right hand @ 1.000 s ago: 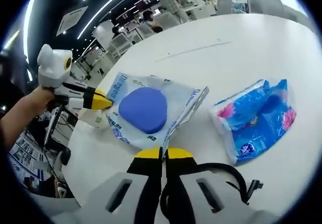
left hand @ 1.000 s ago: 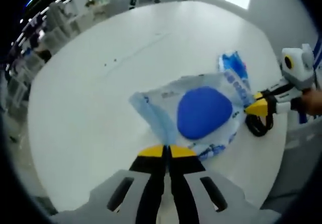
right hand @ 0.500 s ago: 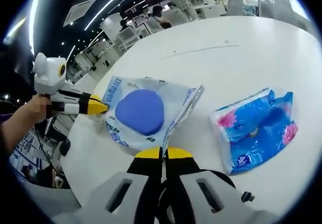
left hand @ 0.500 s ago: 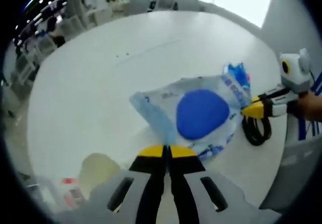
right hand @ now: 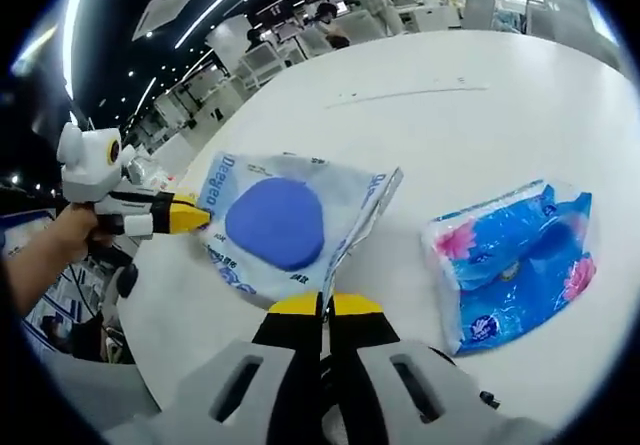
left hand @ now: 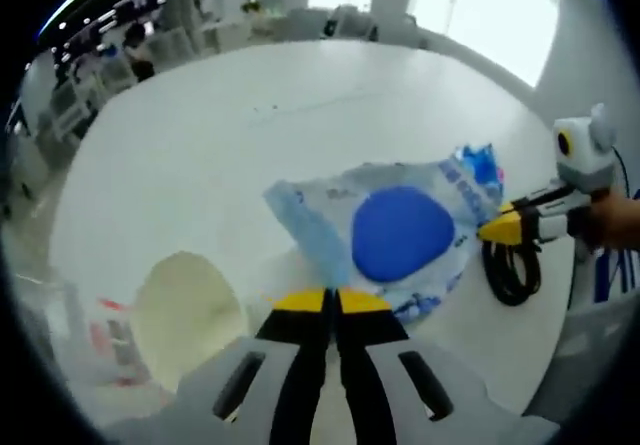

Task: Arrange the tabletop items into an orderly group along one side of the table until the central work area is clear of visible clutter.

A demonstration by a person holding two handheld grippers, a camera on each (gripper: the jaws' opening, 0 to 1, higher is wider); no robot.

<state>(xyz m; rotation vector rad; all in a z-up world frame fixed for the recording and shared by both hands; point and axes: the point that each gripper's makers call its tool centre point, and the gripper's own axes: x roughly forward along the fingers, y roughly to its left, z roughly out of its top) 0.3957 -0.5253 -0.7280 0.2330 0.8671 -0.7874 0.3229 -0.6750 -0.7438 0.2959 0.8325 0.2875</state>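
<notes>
A clear plastic bag (right hand: 290, 227) printed with pale blue lettering lies flat near the near edge of the round white table (right hand: 480, 95); a rounded, deep-blue pad shows through its middle. Its near corner is pinched between yellow-tipped jaws, and its left edge meets a second yellow tip. To its right, well apart, a bright blue tissue pack (right hand: 515, 265) with pink flowers lies crumpled on the tabletop. In the left gripper view the same bag (left hand: 385, 235) lies centre-right, the tissue pack (left hand: 478, 165) peeks out beyond its far corner, a black cable loop (left hand: 510, 270) rests at the right edge, and a pale cream round lid (left hand: 185, 310) sits near left.
</notes>
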